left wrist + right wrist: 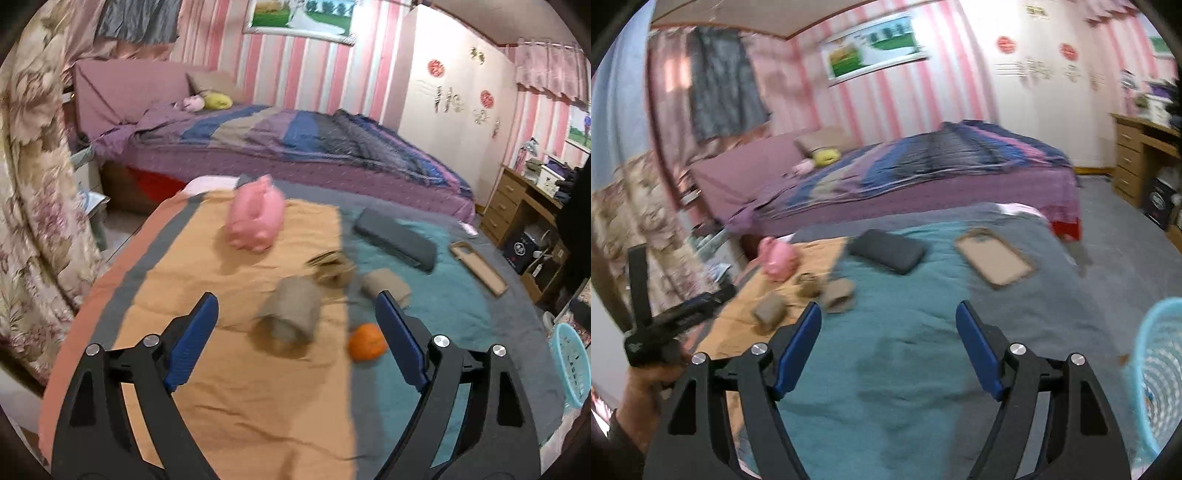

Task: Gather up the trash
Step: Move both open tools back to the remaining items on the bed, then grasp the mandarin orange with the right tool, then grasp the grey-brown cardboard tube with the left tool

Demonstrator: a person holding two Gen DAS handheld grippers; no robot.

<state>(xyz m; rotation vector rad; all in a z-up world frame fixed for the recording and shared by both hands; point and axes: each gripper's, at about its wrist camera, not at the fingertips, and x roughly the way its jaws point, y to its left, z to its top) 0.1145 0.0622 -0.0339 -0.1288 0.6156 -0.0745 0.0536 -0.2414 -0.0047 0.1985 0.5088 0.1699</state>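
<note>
The left gripper [295, 325], fingers spread and empty, hangs nearest the cardboard roll [290, 317] lying straight ahead on the orange blanket [236, 369], its long axis toward the camera; the right gripper [888, 332], likewise spread and empty, sits farther right, beside the blue basket [1156, 373].

Right gripper [888, 321] jaws spread wide over teal blanket [886, 354], nothing between them, light blue mesh basket [1156, 373] right of blanket, cardboard tubes [838, 293] at blanket's far left edge

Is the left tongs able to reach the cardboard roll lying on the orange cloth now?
Probably yes: the left tongs stand open and empty, the cardboard roll lies straight ahead between them, nothing in between.
</note>
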